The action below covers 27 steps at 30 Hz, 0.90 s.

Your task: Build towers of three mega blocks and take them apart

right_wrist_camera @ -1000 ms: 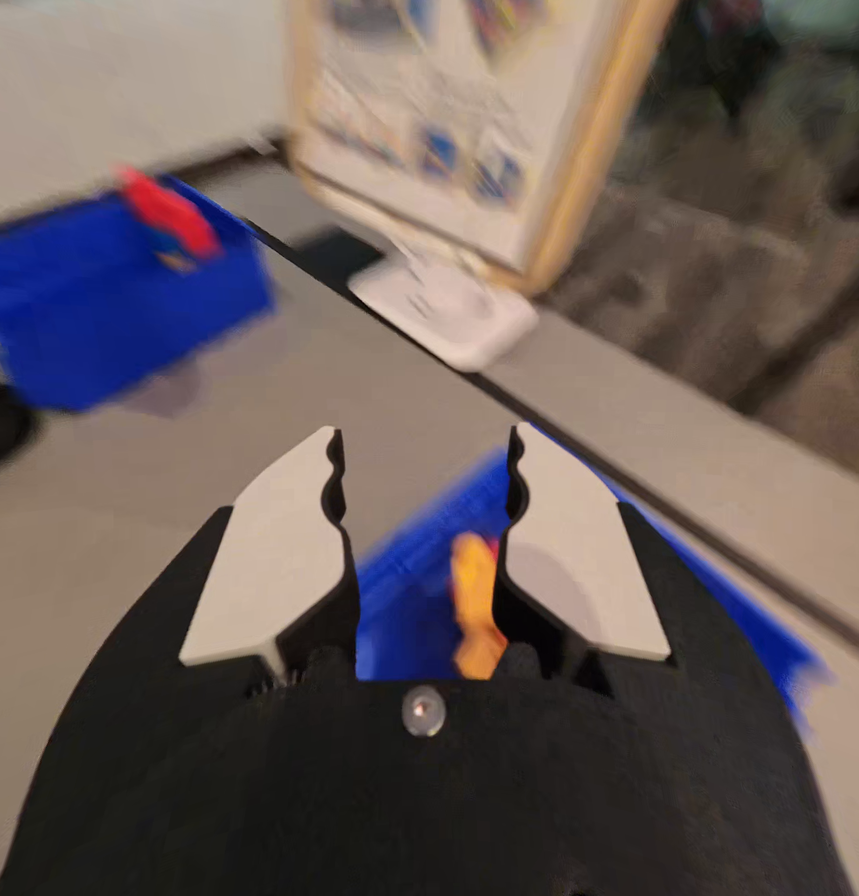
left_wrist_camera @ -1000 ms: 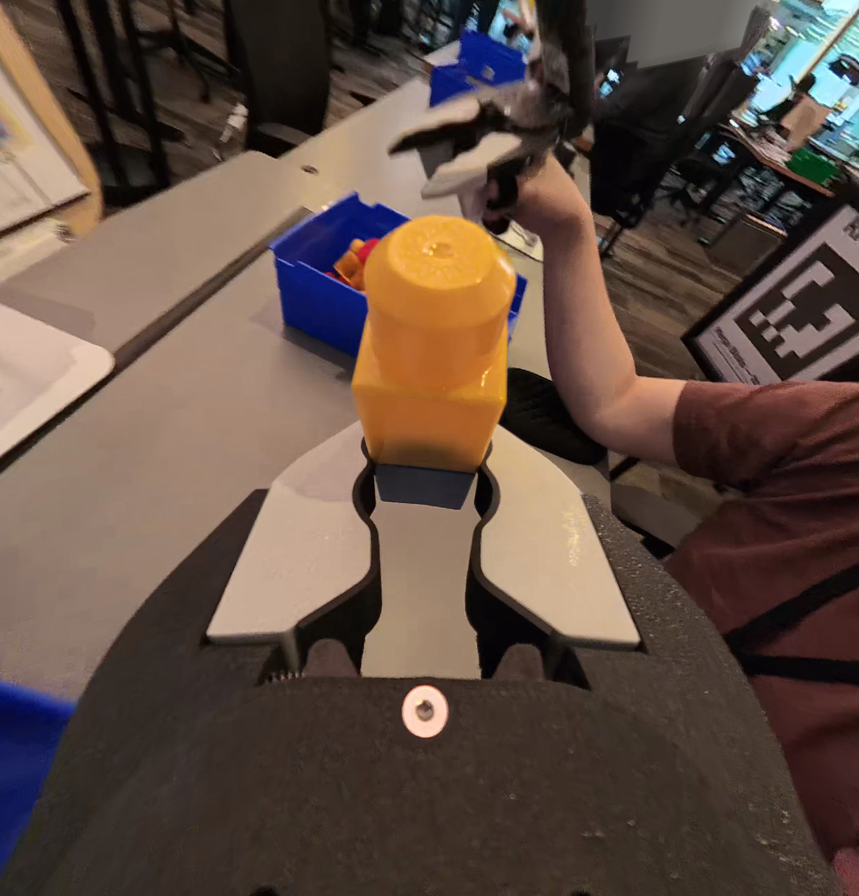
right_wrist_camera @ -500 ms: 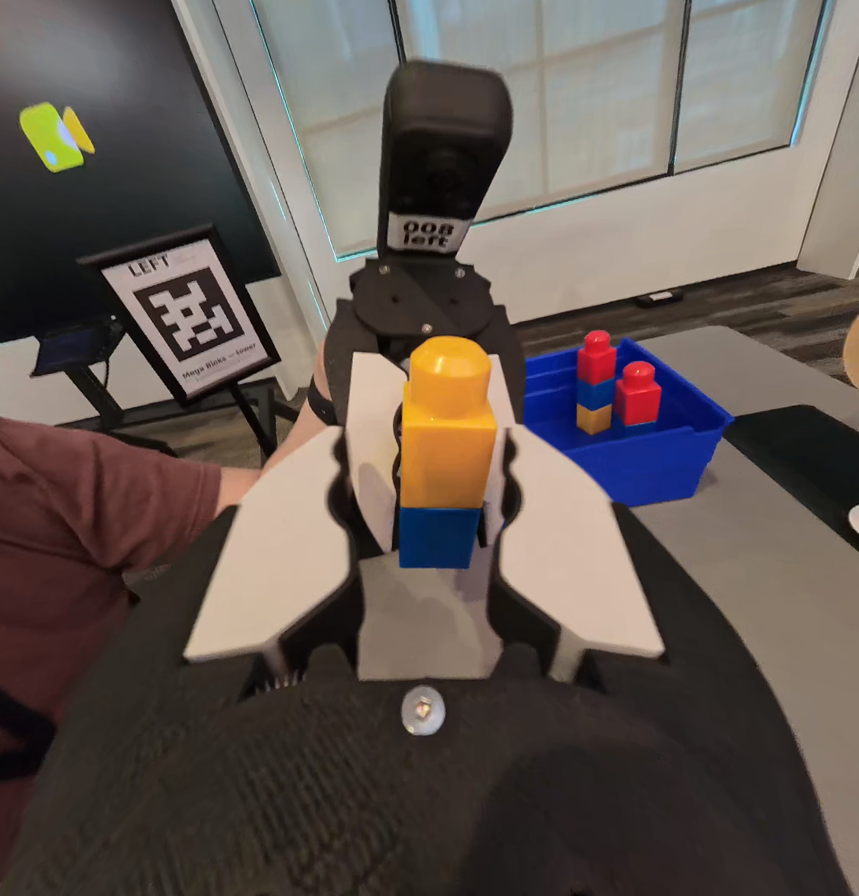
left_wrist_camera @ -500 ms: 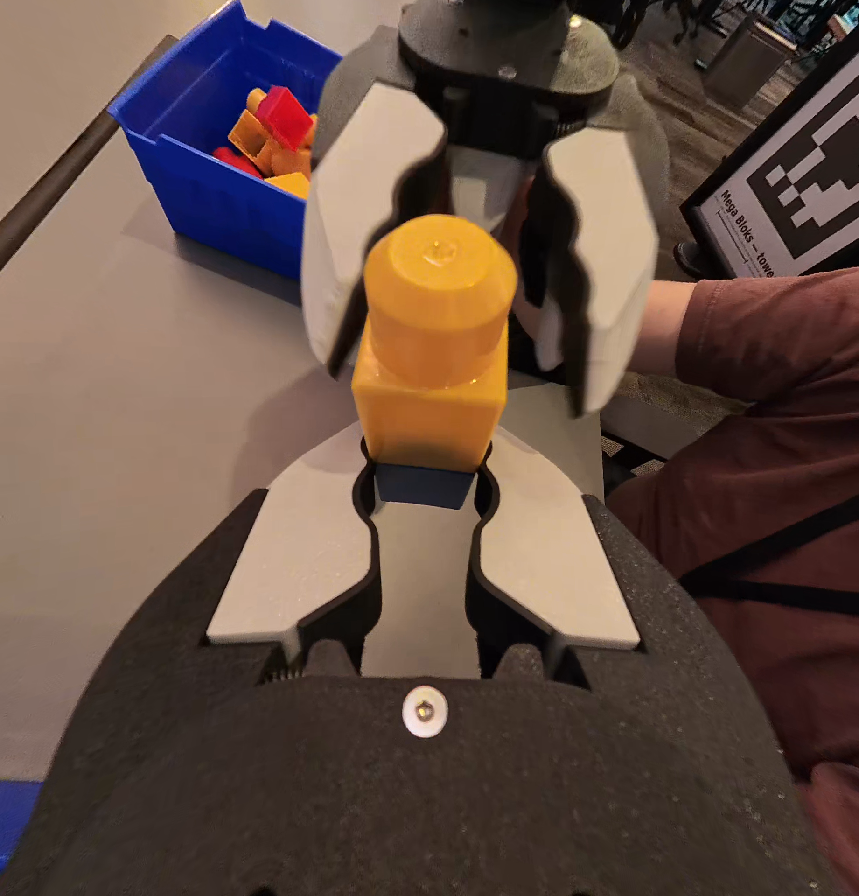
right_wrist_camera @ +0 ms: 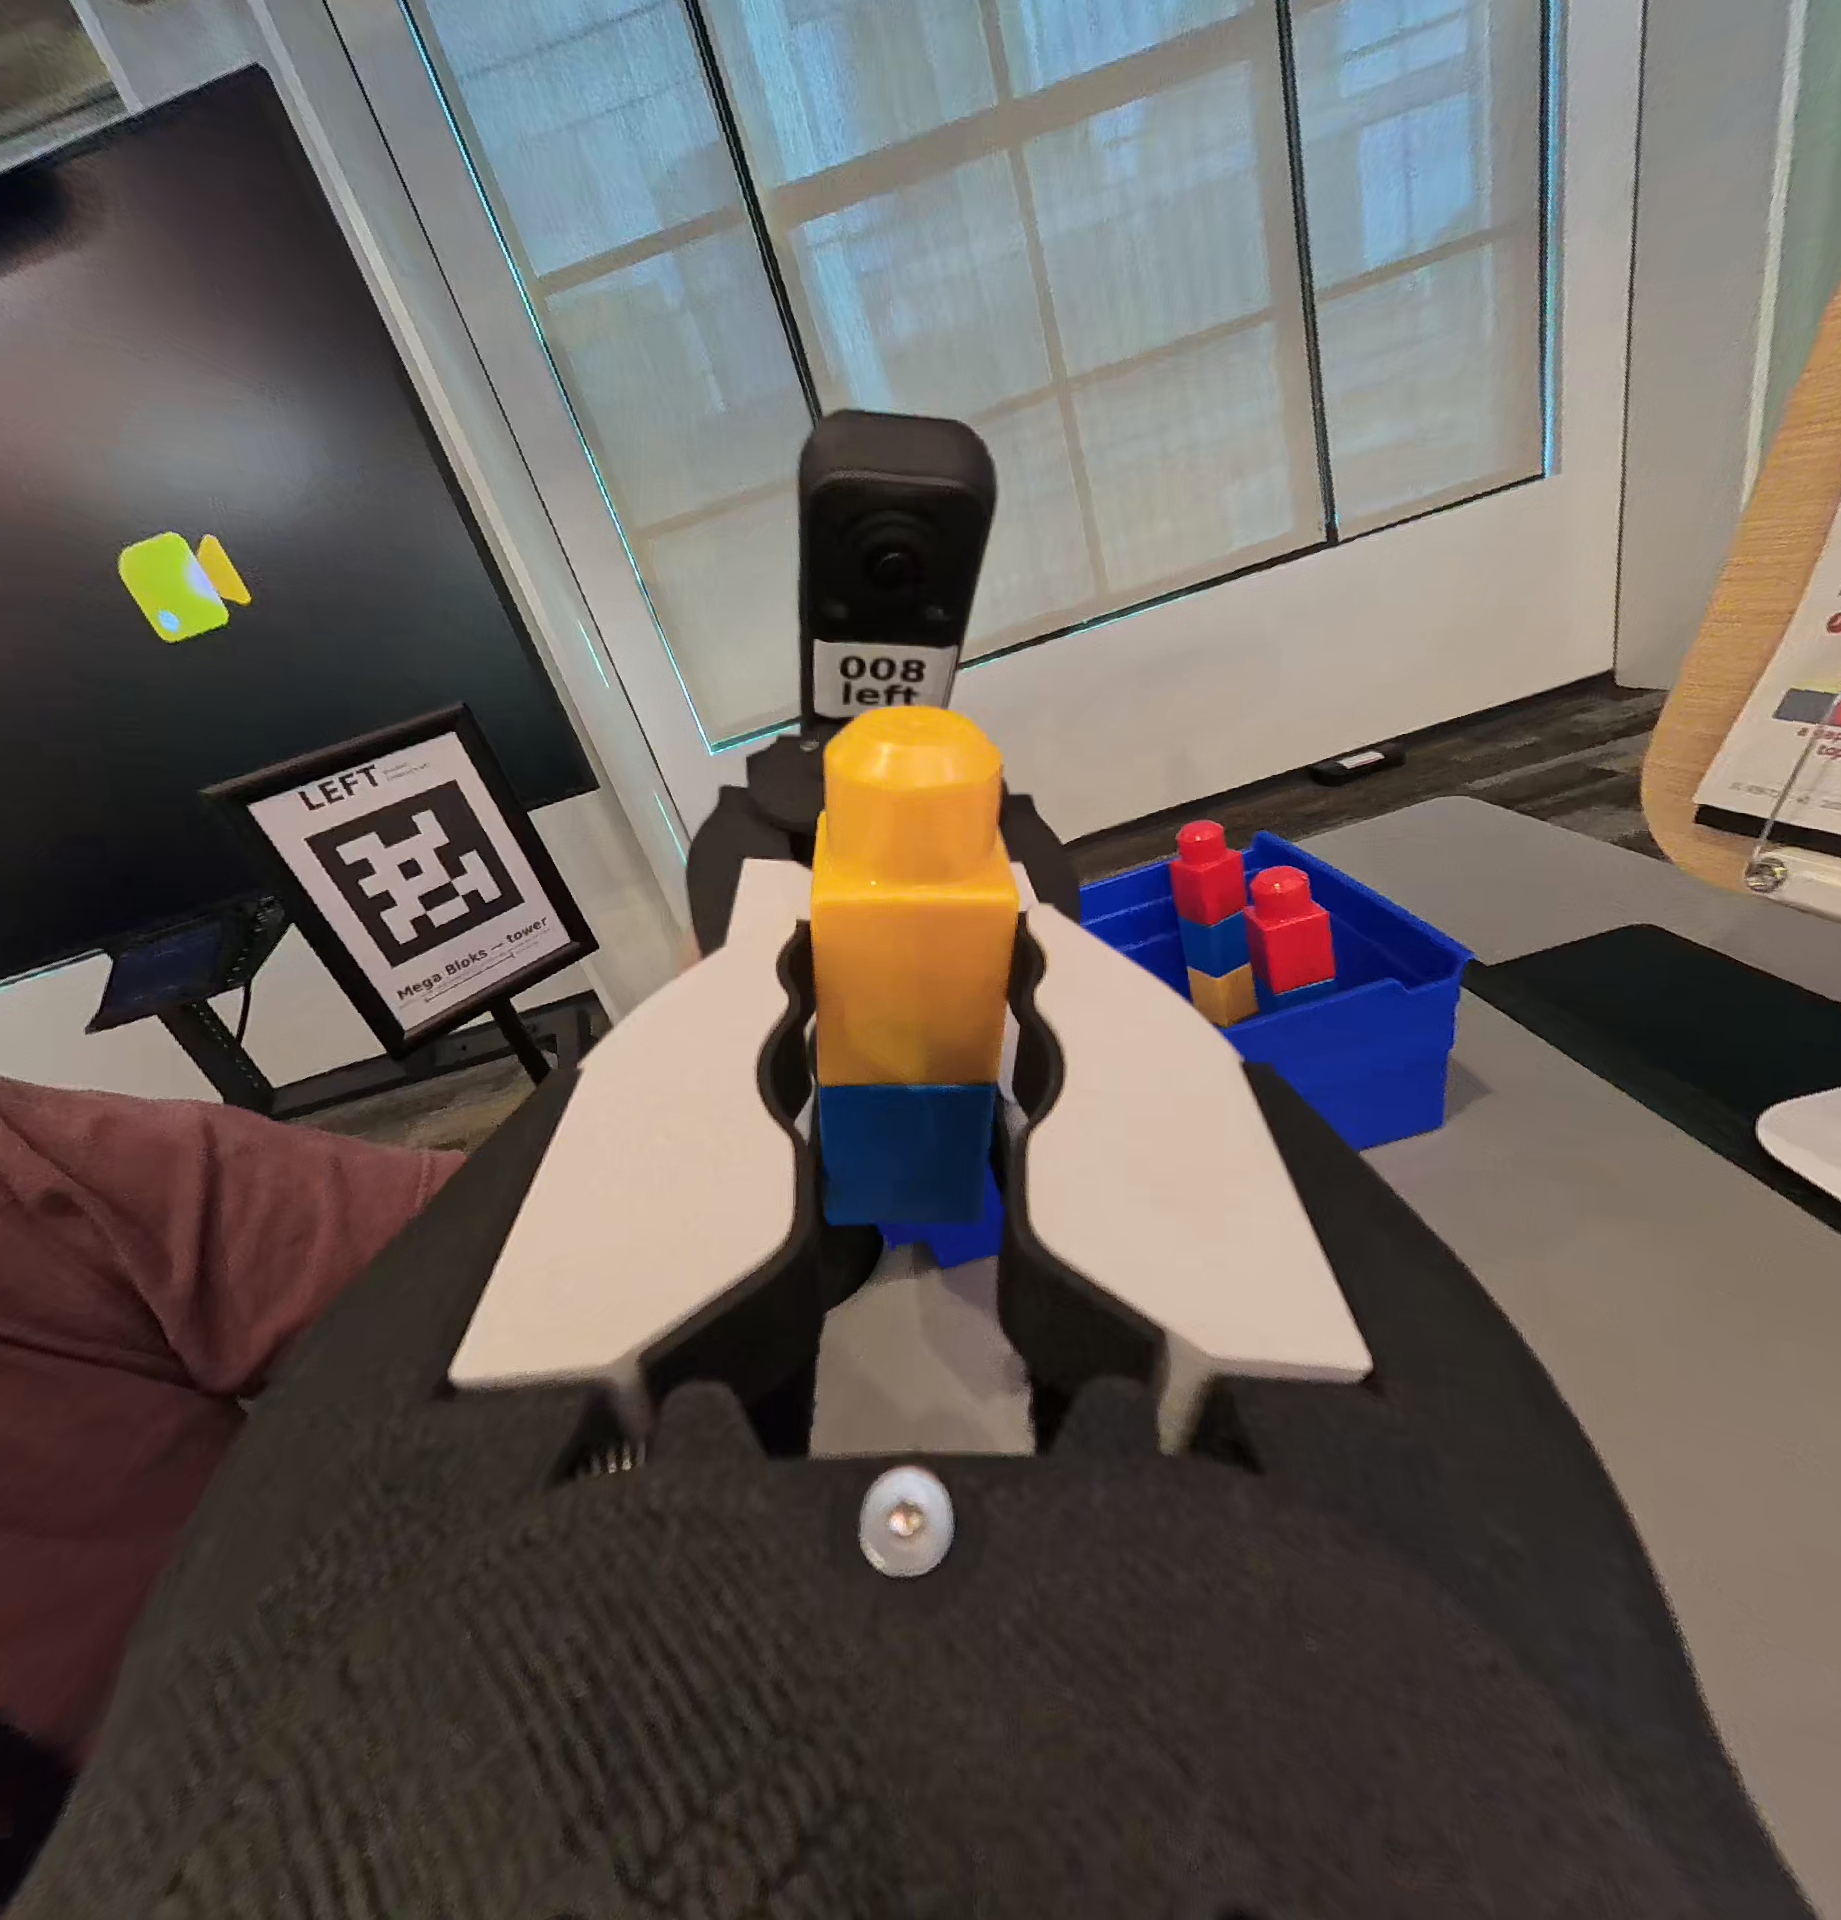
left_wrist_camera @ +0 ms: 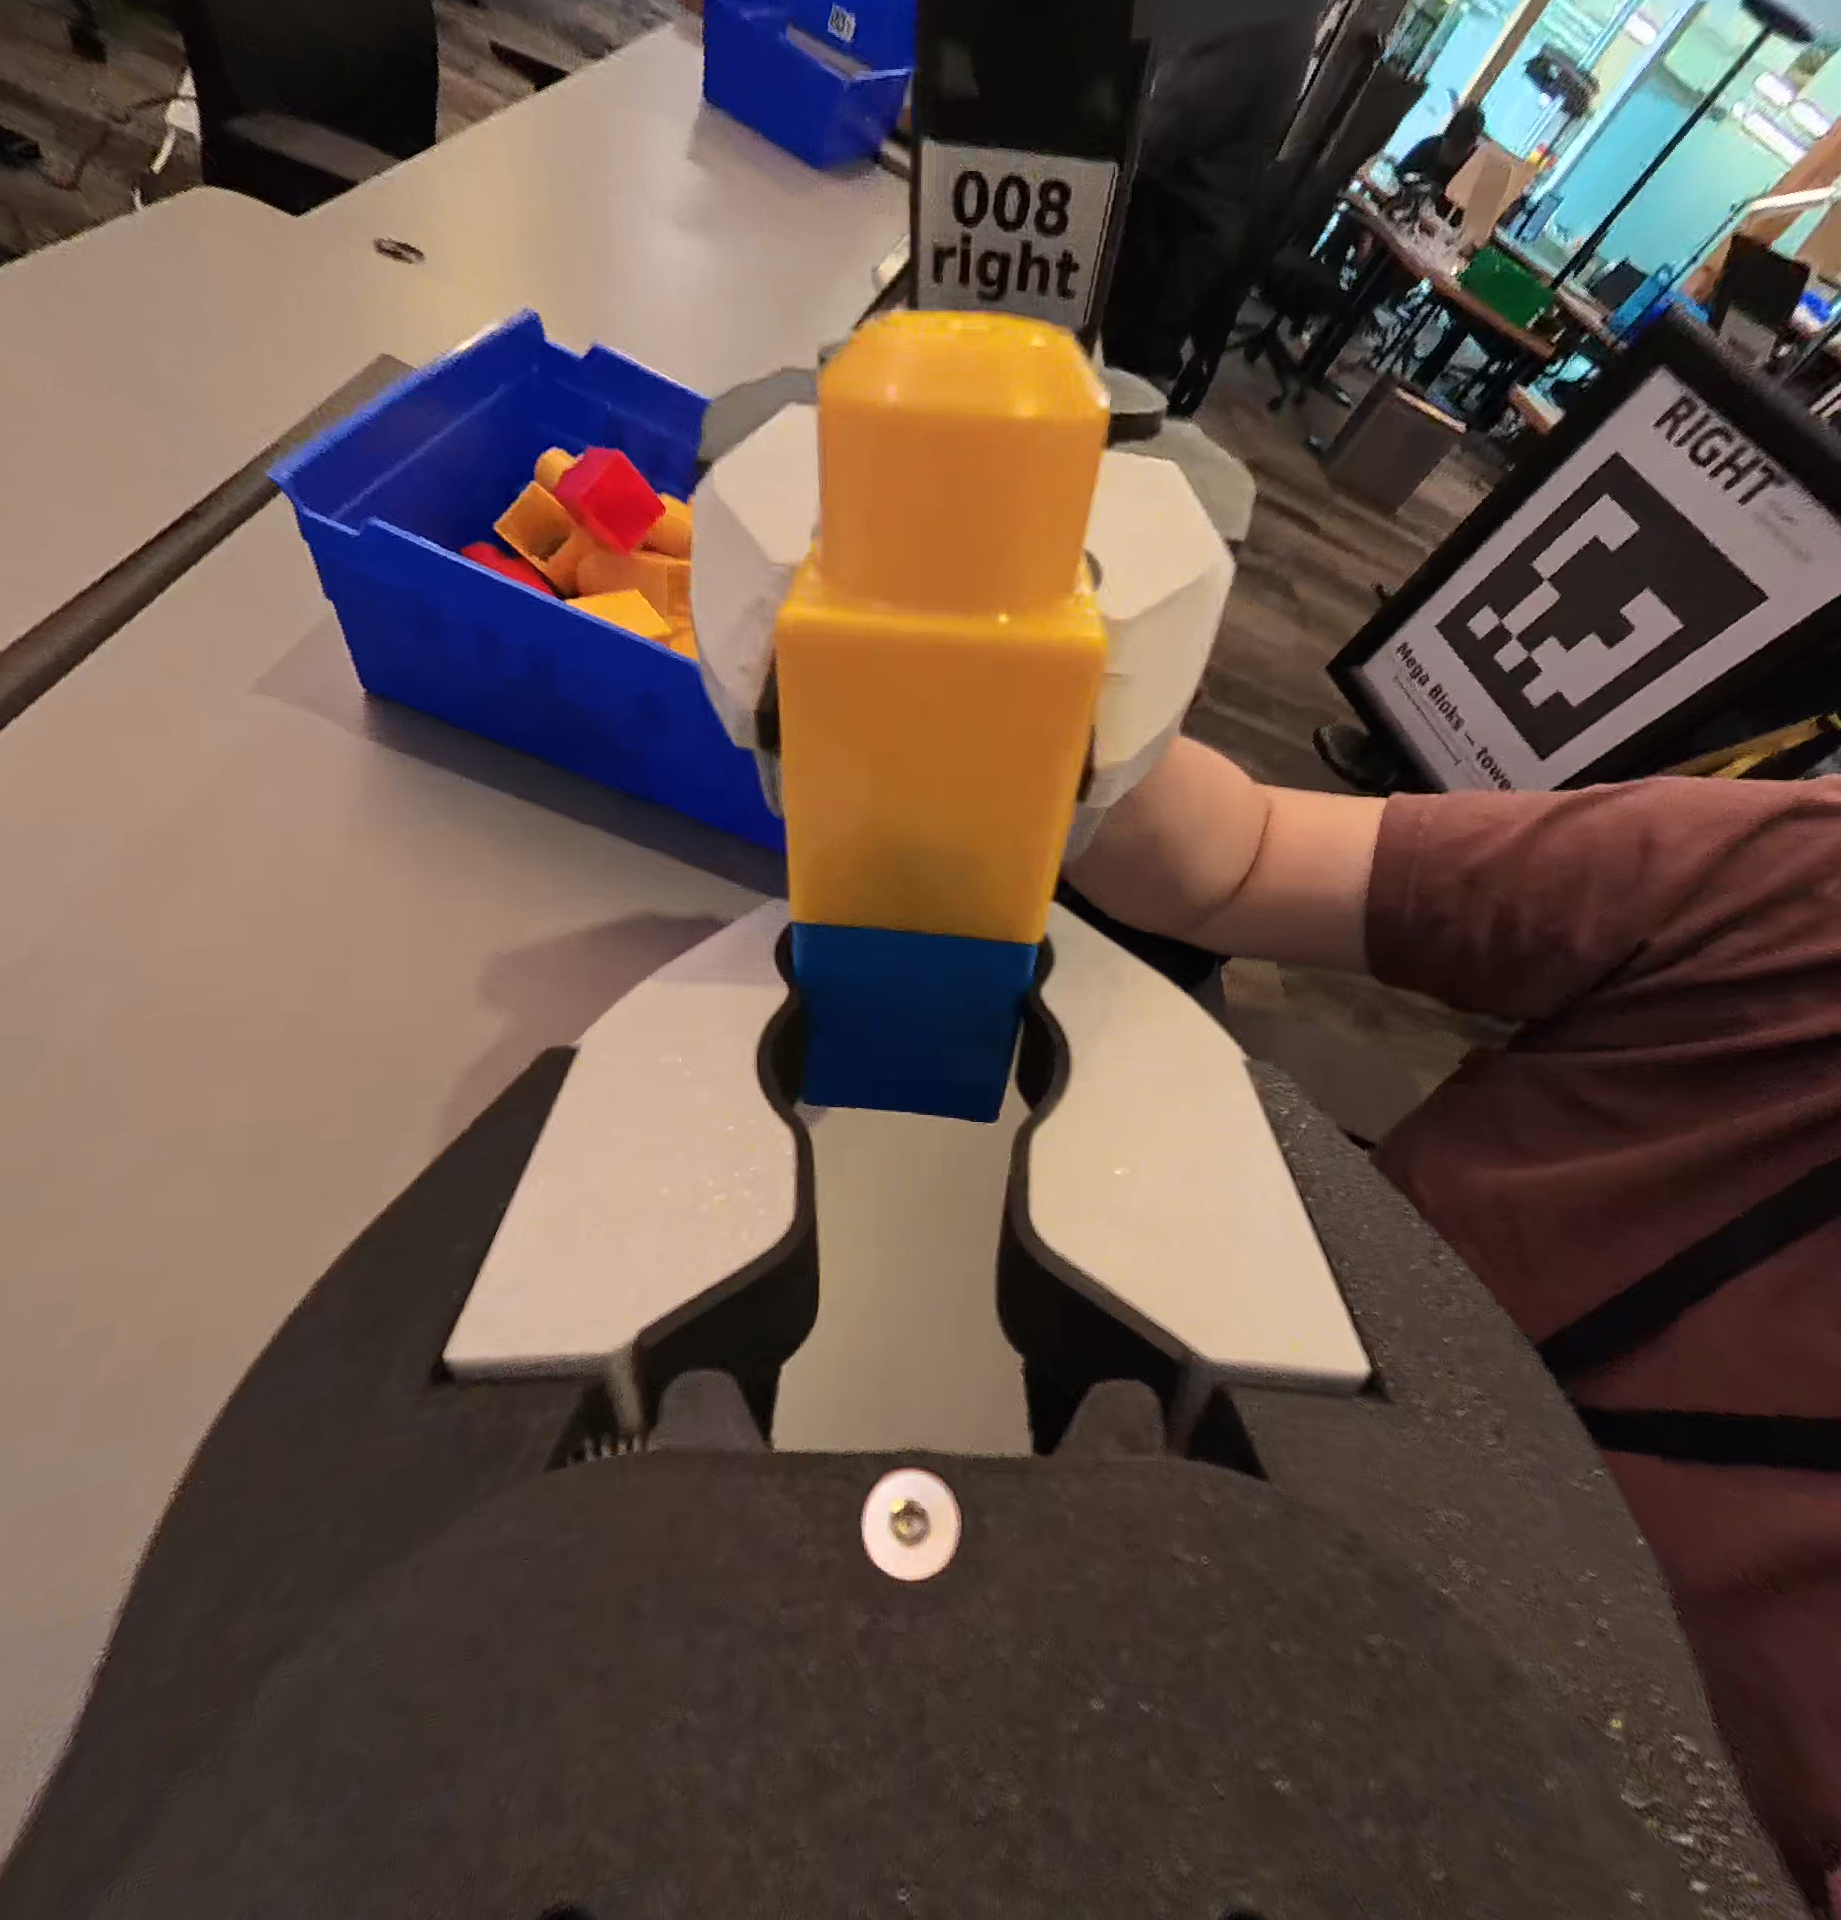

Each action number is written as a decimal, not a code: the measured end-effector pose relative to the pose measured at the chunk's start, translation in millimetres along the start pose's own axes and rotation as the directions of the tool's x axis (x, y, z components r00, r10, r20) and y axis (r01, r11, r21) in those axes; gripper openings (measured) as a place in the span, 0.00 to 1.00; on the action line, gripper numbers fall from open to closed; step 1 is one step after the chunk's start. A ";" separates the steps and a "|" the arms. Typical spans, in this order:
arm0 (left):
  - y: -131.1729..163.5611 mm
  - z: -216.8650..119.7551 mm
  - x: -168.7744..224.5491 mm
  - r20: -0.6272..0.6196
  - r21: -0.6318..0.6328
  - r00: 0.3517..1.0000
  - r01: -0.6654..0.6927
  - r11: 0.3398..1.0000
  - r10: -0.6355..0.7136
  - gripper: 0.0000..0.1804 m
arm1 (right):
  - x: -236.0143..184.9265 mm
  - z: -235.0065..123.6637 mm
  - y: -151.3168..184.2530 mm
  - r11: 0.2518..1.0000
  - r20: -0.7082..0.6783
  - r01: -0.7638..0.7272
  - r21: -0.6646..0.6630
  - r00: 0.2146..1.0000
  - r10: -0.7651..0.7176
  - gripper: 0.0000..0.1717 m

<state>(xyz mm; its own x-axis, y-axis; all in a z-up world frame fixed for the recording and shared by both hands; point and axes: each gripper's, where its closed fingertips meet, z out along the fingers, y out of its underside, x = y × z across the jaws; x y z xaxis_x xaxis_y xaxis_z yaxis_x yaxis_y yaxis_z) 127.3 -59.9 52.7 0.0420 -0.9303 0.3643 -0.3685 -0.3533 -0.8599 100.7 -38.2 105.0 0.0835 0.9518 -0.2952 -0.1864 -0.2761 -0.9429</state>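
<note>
A two-block stack is held over the grey table (left_wrist_camera: pixel 220 935), an orange block (left_wrist_camera: pixel 937 675) pressed on top of a blue block (left_wrist_camera: pixel 905 1023). My left gripper (left_wrist_camera: pixel 911 997) is shut on the blue block at the bottom. My right gripper (right_wrist_camera: pixel 911 997) faces it from the other side and is shut on the orange block (right_wrist_camera: pixel 911 966), just above the blue block (right_wrist_camera: pixel 900 1153). In the left wrist view its white fingers (left_wrist_camera: pixel 734 592) press both sides of the orange block.
A blue bin (left_wrist_camera: pixel 459 644) with loose orange and red blocks stands at the left. Another blue bin (right_wrist_camera: pixel 1352 1049) holds a red-blue-orange tower (right_wrist_camera: pixel 1212 935) and a red-on-blue pair (right_wrist_camera: pixel 1290 940). A person's forearm (left_wrist_camera: pixel 1238 862) and framed signs (left_wrist_camera: pixel 1612 603) are to the right. Left tips to right tips: about 5 cm.
My right gripper swung in from the bin with its jaws wide, came around the orange block and closed on it. My left gripper kept its hold on the blue block.
</note>
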 end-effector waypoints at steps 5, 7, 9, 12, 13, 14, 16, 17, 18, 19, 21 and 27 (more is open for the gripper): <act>-1.7 3.2 -3.0 -0.018 0.016 0.999 0.029 0.999 -0.028 0.20 | 6.2 -3.2 -1.1 0.999 0.005 -0.030 0.025 1.000 0.030 0.21; -1.0 2.6 -3.5 -0.026 0.014 0.998 0.053 0.998 -0.053 0.20 | 7.9 -2.4 -1.3 0.997 0.012 -0.054 0.051 0.998 0.054 0.21; 1.1 2.1 -4.6 -0.030 0.007 0.996 0.080 0.997 -0.079 0.20 | 10.3 -1.8 0.1 0.995 0.021 -0.081 0.065 0.997 0.080 0.21; 4.4 1.8 -6.6 -0.051 -0.004 0.992 0.119 0.993 -0.119 0.20 | 14.7 -1.1 2.3 0.993 0.012 -0.094 0.075 0.996 0.093 0.21; 5.5 1.8 -6.9 -0.060 -0.010 0.990 0.130 0.991 -0.130 0.20 | 15.7 -0.9 2.9 0.992 0.009 -0.098 0.076 0.995 0.097 0.21; 5.7 1.5 -7.6 -0.061 -0.010 0.989 0.132 0.991 -0.133 0.20 | 16.6 -0.8 3.1 0.992 0.008 -0.102 0.080 0.995 0.101 0.21; 6.6 1.5 -8.3 -0.061 -0.016 0.988 0.139 0.990 -0.140 0.20 | 17.8 -0.8 3.6 0.990 0.008 -0.110 0.086 0.994 0.110 0.21; 6.8 1.2 -8.6 -0.061 -0.017 0.988 0.141 0.990 -0.142 0.20 | 18.3 -0.7 3.7 0.989 0.007 -0.118 0.089 0.993 0.117 0.21; 6.8 0.9 -8.5 -0.064 -0.016 0.988 0.143 0.990 -0.143 0.20 | 18.3 -0.5 3.2 0.988 0.006 -0.120 0.097 0.993 0.120 0.21; 7.1 0.6 -8.4 -0.067 -0.017 0.987 0.145 0.989 -0.146 0.20 | 18.4 -0.2 3.2 0.988 0.004 -0.119 0.102 0.993 0.119 0.21; 7.7 0.5 -8.5 -0.075 -0.018 0.985 0.152 0.988 -0.153 0.20 | 19.1 -0.1 3.5 0.987 -0.002 -0.120 0.105 0.993 0.121 0.21; 40.8 12.4 -13.1 -0.022 -0.208 0.996 0.083 0.975 -0.089 0.20 | 47.5 -52.2 -43.3 0.920 -0.059 -0.161 0.356 0.979 0.194 0.21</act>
<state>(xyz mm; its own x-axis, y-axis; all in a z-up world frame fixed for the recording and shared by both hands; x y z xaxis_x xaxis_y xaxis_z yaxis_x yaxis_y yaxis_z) 123.2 -63.4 8.4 0.0546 -0.8928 0.4471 -0.5491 -0.4009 -0.7334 163.9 12.0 123.7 0.1029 0.8706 -0.4811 -0.5339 -0.3597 -0.7652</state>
